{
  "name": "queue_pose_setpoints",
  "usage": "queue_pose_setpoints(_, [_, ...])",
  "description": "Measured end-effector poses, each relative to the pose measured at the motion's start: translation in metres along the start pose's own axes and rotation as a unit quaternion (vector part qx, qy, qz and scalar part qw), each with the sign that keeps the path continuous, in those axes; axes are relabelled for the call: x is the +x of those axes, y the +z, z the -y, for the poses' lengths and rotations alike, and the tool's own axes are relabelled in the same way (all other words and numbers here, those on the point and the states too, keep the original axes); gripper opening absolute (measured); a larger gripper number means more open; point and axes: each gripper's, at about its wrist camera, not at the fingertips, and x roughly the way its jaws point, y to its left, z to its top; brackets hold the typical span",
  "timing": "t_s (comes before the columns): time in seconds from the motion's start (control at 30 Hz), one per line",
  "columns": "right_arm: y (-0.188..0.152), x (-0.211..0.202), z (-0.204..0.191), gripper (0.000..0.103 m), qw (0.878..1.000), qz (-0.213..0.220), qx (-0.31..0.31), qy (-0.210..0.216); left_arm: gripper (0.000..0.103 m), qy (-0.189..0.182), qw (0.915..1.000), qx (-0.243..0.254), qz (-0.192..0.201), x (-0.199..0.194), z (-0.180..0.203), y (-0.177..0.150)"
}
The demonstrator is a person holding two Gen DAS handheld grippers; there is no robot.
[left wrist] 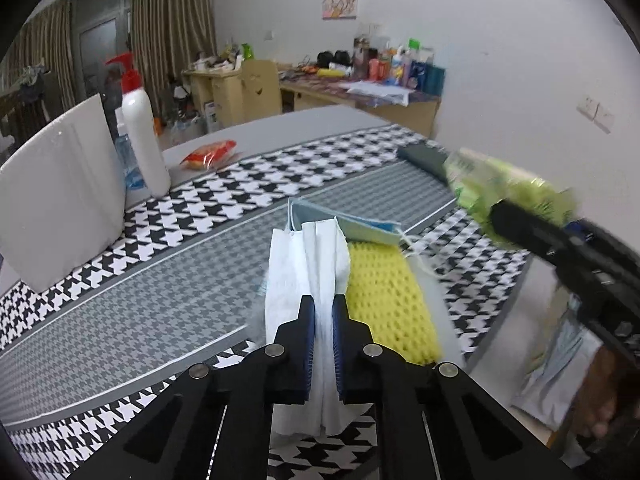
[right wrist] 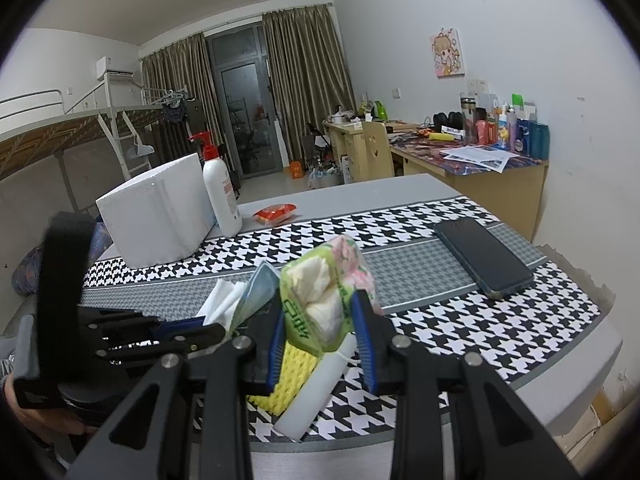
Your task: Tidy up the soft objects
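My left gripper [left wrist: 323, 308] is shut on a folded white tissue [left wrist: 308, 264] and holds it over the houndstooth mat; it also shows in the right wrist view [right wrist: 224, 300]. Under and beside the tissue lie a yellow sponge [left wrist: 388, 300] with a white backing and a light blue face mask [left wrist: 344, 220]. My right gripper [right wrist: 320, 312] is shut on a green tissue pack [right wrist: 324, 284] and holds it above the sponge [right wrist: 294, 372]; the pack appears blurred at the right in the left wrist view [left wrist: 504, 188].
A white foam block [right wrist: 156, 216], a white pump bottle with a red top [right wrist: 220, 196] and a red snack packet [right wrist: 276, 213] stand at the back left of the table. A dark phone [right wrist: 484, 258] lies at the right. A cluttered desk [right wrist: 472, 156] is behind.
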Motion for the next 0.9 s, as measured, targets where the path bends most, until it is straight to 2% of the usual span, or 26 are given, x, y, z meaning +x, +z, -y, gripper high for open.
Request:
queue_pose_setpoints(0.2, [0.003,-0.004,-0.003,0.036,1.0,0.009,-0.002,0.0,0.008,-0.041,0.9986,-0.014,0.031,-0.03,-0.008,0.007])
queue_pose_setpoints(0.37, [0.006,-0.008,-0.006,0.036,1.0,0.015,-0.006,0.0,0.008,-0.05,0.997,-0.017,0.058,-0.049,-0.013,0.014])
queue_pose_setpoints(0.53, [0.01,-0.007,-0.011,0.036,1.0,0.02,-0.011,0.0,0.005,-0.049,0.9967,-0.016,0.063,-0.052,-0.015,0.014])
queue_pose_setpoints(0.9, [0.017,-0.005,-0.028,0.036,0.999,0.03,-0.026,0.005,0.005,-0.013,0.995,-0.017,0.098,-0.066,-0.036,0.018])
